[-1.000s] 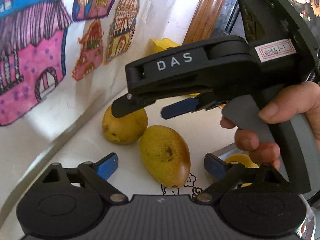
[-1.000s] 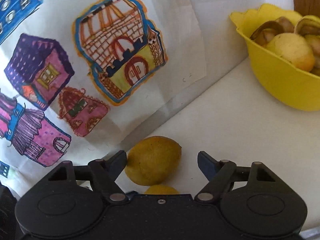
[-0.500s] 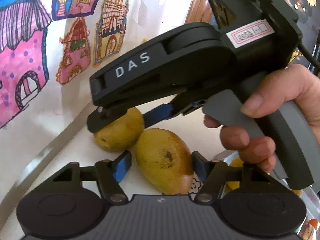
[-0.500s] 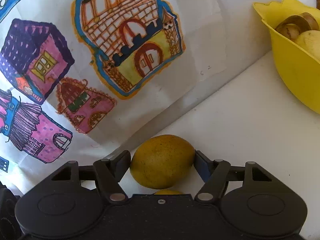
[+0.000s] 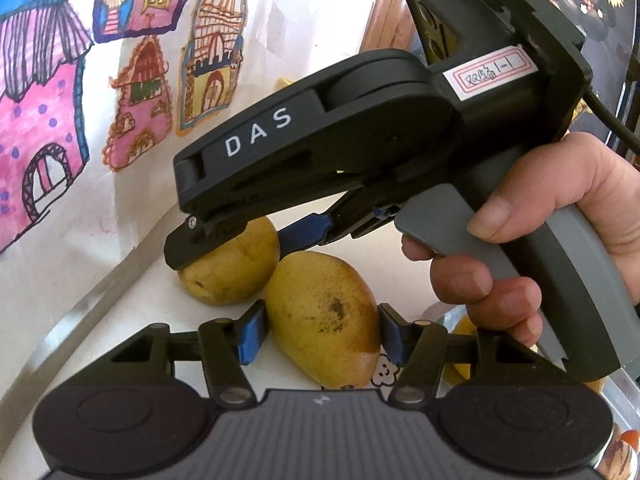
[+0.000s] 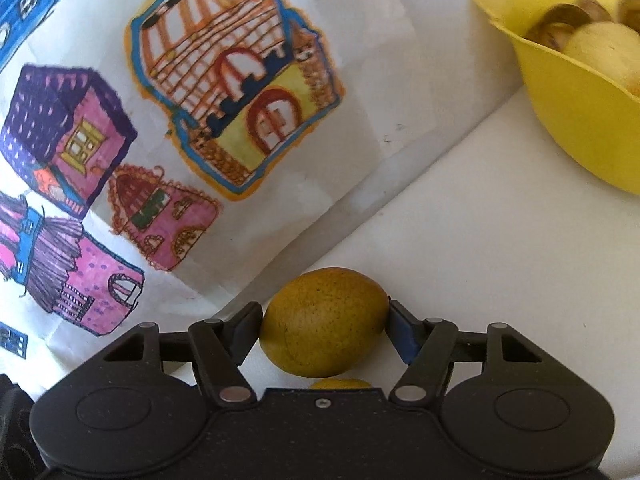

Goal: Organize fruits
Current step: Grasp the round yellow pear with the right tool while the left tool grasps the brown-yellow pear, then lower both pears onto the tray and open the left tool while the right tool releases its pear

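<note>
Two yellow mangoes lie side by side on the white table by the wall. My left gripper [image 5: 320, 332] is shut on the near mango [image 5: 324, 320], its blue pads pressed on both sides. My right gripper [image 6: 324, 320] is shut on the far mango [image 6: 324, 320]; in the left wrist view that far mango [image 5: 232, 272] sits under the right gripper's black body [image 5: 360, 128], held by a hand. A yellow bowl [image 6: 580, 132] with fruit stands at the right in the right wrist view.
Paper with coloured house drawings [image 6: 232, 92] hangs on the wall right behind the mangoes. A clear container with yellow fruit [image 5: 464, 332] sits low at the right in the left wrist view, partly hidden by the hand. A wooden frame [image 5: 384, 12] stands behind.
Both grippers were open a second ago. Each moved in around its mango and closed until the pads touch the fruit on both sides.
</note>
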`<state>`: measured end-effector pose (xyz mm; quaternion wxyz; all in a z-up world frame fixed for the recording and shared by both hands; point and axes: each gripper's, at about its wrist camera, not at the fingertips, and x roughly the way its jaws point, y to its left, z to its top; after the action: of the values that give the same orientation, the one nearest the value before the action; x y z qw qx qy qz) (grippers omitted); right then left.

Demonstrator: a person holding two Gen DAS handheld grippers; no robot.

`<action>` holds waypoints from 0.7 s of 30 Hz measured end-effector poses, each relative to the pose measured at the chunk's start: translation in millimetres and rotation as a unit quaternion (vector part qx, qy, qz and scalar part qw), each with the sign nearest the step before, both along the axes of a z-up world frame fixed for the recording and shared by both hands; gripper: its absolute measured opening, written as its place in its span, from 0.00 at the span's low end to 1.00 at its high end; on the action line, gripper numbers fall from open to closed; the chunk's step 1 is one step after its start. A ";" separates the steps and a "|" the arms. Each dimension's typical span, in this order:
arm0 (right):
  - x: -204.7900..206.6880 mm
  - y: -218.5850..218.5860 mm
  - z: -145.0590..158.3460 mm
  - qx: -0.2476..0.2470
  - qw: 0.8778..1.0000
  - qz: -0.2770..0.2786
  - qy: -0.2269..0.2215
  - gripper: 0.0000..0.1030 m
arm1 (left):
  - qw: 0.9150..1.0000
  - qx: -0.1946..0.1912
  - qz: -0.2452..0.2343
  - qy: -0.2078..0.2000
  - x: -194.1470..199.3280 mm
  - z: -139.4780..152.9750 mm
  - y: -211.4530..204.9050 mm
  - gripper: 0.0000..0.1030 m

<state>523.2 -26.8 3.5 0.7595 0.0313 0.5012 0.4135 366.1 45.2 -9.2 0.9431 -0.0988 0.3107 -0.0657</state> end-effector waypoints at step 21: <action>-20.5 -99.0 16.7 0.090 0.989 -0.116 -0.007 0.66 | 0.999 -0.053 -0.013 -0.005 -12.3 -4.7 10.4 0.60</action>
<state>502.7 -125.7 20.2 0.7997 0.1541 0.4500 0.3663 353.8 55.7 -13.9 0.9370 -0.1438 0.3038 -0.0948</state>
